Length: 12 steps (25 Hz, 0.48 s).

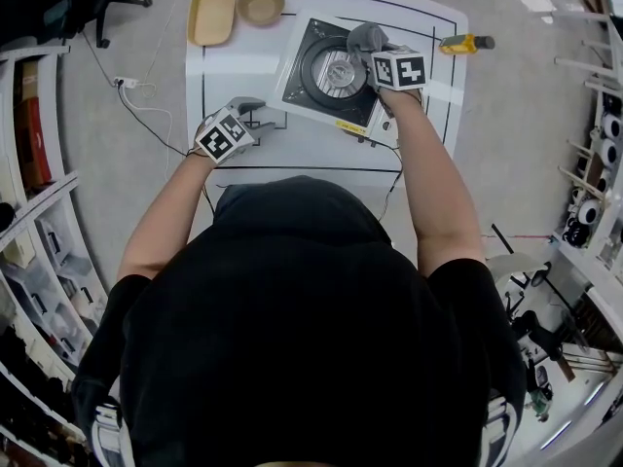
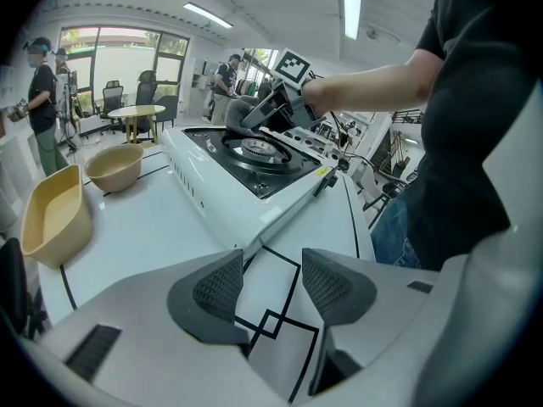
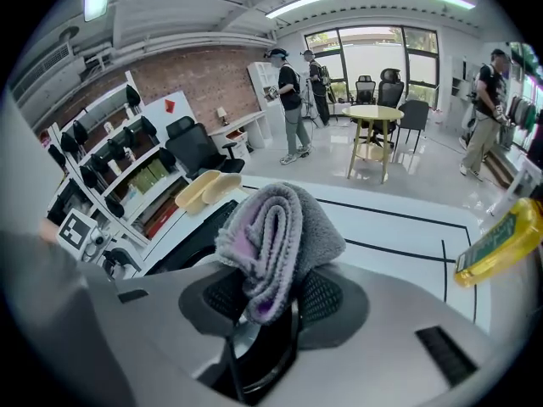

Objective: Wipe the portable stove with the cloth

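Stuff to the left of the portable stove (image 1: pixel 321 71) first: a yellow tray (image 1: pixel 212 15) and a tan bowl (image 1: pixel 261 4) sit side by side on the white surface (image 1: pixel 321 149), just off the stove's far left corner. Closer in, the left hand-held gripper (image 2: pixel 271 282) hangs low over the surface right beside the stove's near left corner. Its jaws are apart with nothing between them, just the black lines on the surface showing through. The stove itself sits mid-surface, turned a bit askew. On the stove's far right side, the right hand-held gripper (image 3: pixel 273 299) is clamped on a folded grey cloth (image 3: pixel 276 236), which is down at the edge of the burner ring (image 1: pixel 336 74). Well right of the stove, a yellow bottle (image 1: pixel 465 43) lies on its side.
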Available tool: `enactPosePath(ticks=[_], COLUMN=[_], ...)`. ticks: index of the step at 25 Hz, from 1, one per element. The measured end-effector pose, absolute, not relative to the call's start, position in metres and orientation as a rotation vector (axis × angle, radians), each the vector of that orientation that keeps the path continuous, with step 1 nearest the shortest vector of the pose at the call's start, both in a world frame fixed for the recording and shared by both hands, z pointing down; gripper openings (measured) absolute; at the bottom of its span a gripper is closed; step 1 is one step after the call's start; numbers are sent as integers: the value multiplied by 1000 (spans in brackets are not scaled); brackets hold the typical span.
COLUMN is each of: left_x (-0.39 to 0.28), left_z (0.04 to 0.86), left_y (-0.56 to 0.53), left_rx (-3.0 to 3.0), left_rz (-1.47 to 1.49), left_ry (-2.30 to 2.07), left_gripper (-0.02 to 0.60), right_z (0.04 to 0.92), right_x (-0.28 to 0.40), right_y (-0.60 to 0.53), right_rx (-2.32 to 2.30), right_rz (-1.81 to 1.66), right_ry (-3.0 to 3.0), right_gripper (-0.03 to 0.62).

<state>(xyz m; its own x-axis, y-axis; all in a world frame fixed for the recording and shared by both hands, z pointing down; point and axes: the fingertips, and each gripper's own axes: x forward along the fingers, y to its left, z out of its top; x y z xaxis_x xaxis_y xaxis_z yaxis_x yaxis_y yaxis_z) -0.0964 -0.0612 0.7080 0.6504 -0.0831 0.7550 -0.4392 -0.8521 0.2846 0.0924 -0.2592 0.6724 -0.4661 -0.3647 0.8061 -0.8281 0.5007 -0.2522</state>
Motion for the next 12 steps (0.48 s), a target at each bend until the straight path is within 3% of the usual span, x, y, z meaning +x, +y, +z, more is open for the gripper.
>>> enactPosePath(ticks=[12], left_x=[-95], left_z=[710], left_y=[-60], left_rx=[2418], left_rz=[1087], left_ry=[-413], left_gripper=[239], right_z=[674], right_x=[142], right_y=[-238], right_rx=[1087], right_rz=[883], right_ry=[-1959], right_gripper=[158])
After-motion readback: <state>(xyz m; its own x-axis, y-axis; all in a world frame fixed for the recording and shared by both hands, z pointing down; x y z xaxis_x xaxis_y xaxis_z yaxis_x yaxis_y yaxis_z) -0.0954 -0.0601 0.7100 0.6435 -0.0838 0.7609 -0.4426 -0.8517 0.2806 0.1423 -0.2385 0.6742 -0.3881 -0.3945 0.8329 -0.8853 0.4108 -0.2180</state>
